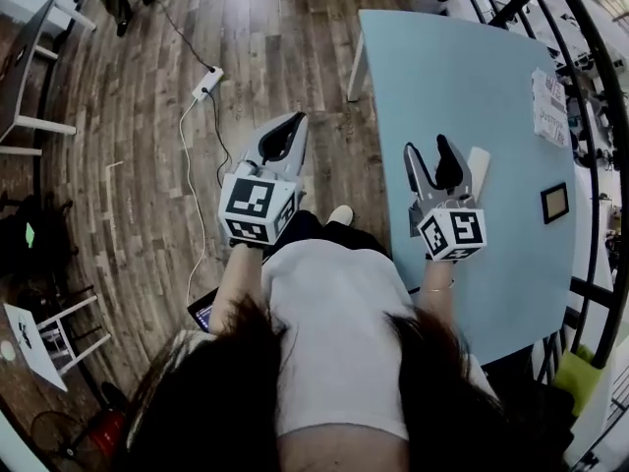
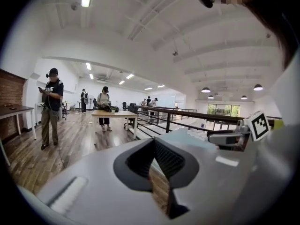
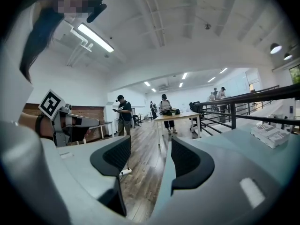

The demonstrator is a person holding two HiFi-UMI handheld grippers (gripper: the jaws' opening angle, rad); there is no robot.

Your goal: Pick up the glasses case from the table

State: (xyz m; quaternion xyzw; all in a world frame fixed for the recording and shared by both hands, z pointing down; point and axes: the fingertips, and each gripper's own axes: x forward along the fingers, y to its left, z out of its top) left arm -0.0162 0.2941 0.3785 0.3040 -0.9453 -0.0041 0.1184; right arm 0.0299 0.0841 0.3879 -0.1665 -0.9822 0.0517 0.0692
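Left gripper (image 1: 298, 118): held out in front of the body, pointing away from the person and close to level, leaning a little toward the right side
Left jaws: closed, tips meeting, nothing between them
Right gripper (image 1: 427, 146): held out in front, also pointing away and close to level
Right jaws: apart with a clear gap, nothing between the pads
Left marker cube (image 1: 257, 207): at the near end of its gripper, above the wrist
Right marker cube (image 1: 452, 232): likewise at the near end
Left forearm (image 1: 236, 281): bare, reaching forward
Right forearm (image 1: 435, 301): bare, reaching forward
Spacing: grippers side by side, well apart
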